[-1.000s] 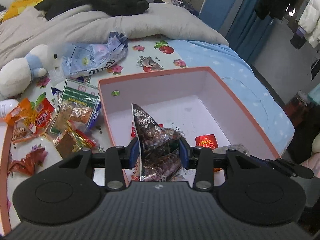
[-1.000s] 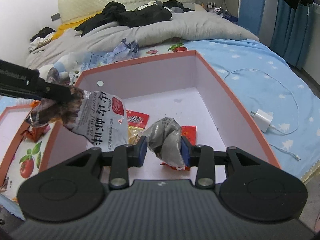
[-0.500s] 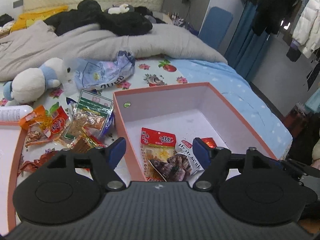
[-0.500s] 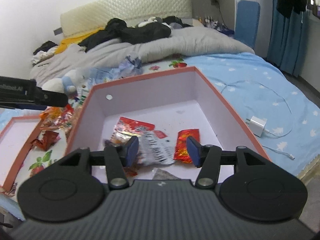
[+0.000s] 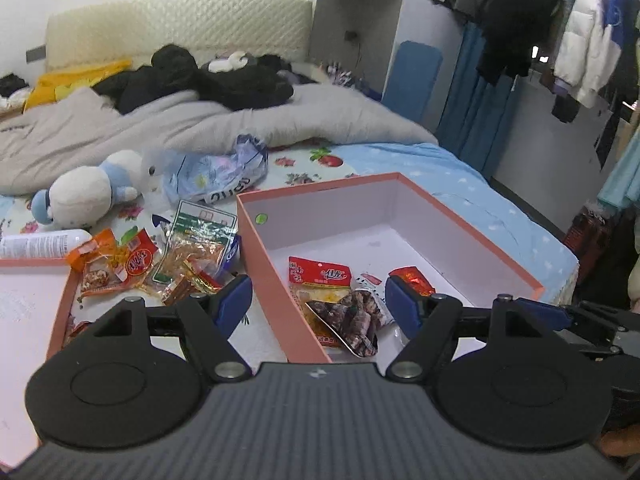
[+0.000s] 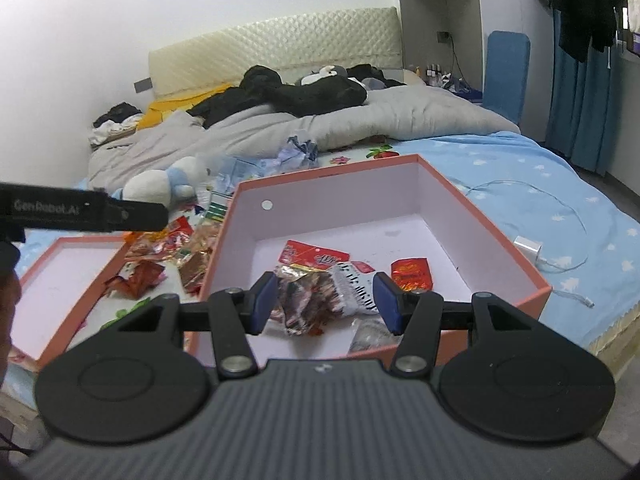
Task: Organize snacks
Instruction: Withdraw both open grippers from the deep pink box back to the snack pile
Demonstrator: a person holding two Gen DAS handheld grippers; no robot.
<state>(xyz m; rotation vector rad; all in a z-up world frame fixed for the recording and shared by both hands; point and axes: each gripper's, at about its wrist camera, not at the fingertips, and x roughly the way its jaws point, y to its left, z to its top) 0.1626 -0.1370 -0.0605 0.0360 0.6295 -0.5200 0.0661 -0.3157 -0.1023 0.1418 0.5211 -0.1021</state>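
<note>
Above the square pink cardboard box point(image 5: 280, 280), the left gripper point(image 5: 318, 304) and right gripper point(image 6: 324, 300) gape empty, jaws just opened; crinkly foil snack packets point(image 6: 320, 280) lie inside; more packets point(image 5: 160, 256) litter the floral sheet beyond.

The right gripper point(image 6: 325, 299), jaws apart and empty after just opening, hovers over the near end of the pink box point(image 6: 472, 216) holding several snack packets point(image 6: 320, 280), while loose snacks point(image 6: 168, 256) lie left between it and the box lid point(image 6: 72, 268).
</note>
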